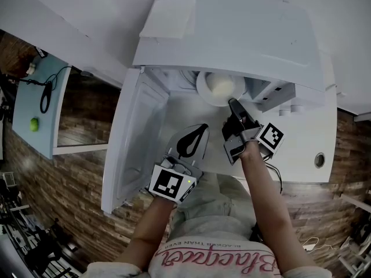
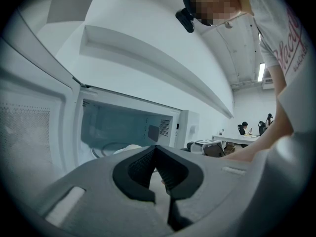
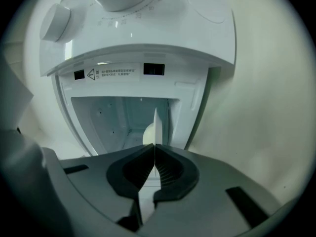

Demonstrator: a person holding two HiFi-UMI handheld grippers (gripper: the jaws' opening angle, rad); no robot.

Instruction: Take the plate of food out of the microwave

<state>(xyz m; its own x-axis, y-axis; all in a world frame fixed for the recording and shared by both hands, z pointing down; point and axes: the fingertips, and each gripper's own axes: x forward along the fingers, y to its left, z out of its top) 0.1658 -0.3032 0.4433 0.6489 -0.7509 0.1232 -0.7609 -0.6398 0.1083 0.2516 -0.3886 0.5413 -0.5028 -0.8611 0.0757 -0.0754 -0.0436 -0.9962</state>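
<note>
Forearms stretch forward side by side toward the open microwave [image 1: 232, 33]. The right gripper [image 1: 233, 104] points into the cavity at twelve o'clock, its fingers [image 3: 170, 169] clamped on the near rim of the plate of food [image 1: 206, 94], which sits at the oven mouth. The left gripper [image 1: 203, 127], at the right one's eight o'clock, stops short of the opening, fingers [image 2: 140, 169] closed on nothing. The door [image 1: 136, 138] stands open at nine o'clock.
</note>
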